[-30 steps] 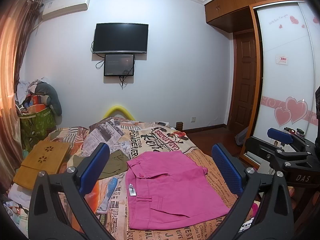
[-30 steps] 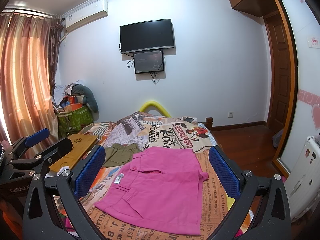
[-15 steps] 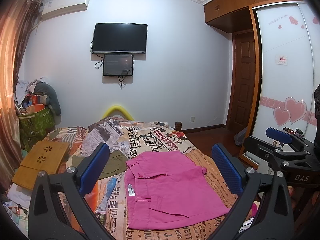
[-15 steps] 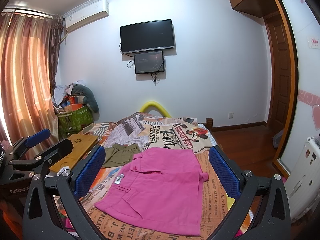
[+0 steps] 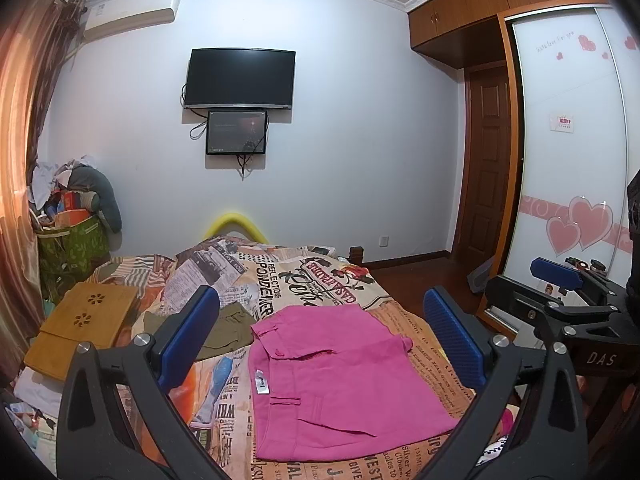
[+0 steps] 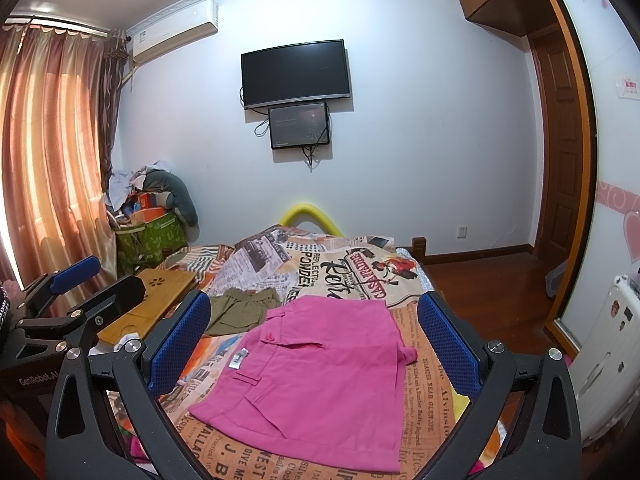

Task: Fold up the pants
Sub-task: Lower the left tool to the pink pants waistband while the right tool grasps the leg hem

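1. Pants (image 5: 336, 380), bright pink, lie folded flat on the bed (image 5: 432, 364), over its newspaper-print cover, waistband to the left and a white label showing beside it.
2. Left tongs (image 5: 320, 344) hover above the bed with both blue pads spread wide; the pants lie below and between them, untouched.
3. Right tongs (image 6: 314, 344) are likewise spread wide and grip nothing; the pants (image 6: 320, 376) sit framed between their pads, apart from both.
4. Each wrist view catches the other tongs at its edge, off to the side of the pants.
5. Olive garment (image 6: 244, 310) lies just beside the pants' far left corner, and a wooden lap tray (image 5: 86, 330) rests further left on the bed.
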Motion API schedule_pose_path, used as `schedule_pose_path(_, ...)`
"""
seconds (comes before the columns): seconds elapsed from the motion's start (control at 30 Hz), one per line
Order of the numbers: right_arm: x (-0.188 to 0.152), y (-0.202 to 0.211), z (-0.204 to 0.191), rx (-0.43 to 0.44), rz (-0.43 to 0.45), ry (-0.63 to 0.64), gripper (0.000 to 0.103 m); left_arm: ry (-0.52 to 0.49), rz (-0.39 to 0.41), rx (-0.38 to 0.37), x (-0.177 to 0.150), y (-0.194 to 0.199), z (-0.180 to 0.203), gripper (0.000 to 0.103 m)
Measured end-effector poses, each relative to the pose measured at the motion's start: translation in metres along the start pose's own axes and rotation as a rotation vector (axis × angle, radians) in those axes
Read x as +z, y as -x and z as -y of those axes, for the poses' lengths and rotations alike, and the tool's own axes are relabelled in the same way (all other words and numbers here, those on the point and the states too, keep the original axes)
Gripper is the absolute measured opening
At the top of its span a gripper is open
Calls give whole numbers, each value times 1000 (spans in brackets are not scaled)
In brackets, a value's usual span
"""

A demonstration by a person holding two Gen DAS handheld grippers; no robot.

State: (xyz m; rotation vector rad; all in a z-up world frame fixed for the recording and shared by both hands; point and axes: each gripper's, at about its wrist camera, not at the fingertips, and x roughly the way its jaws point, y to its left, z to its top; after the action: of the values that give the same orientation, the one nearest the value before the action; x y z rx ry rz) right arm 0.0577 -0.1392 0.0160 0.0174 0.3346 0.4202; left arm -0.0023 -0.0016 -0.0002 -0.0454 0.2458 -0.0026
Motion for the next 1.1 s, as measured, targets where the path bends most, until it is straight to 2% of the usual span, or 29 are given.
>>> schedule_pose_path(0.4,8,-3,0,-10,-3,5,103,3,-22,2,1,-13,-3,103)
schedule_pose_path(0.6,3,-17,25,-88,-10,3,103,-18,-94,11,-2,-50,-17,103)
schedule_pose_path(0.83,-23,-64,77,-183,-142,-13,103,-50,-258,23,-22,-118,-40,102)
schedule_pose_path(0.93,-35,-82,90,-197,-209,-22,103,-45,-343,21,-36,-148,-53,93)
schedule_pose_path(1.1,-57,-120,108,-184,-326,-37,103,-49,-488,19,-66,-206,-69,84)
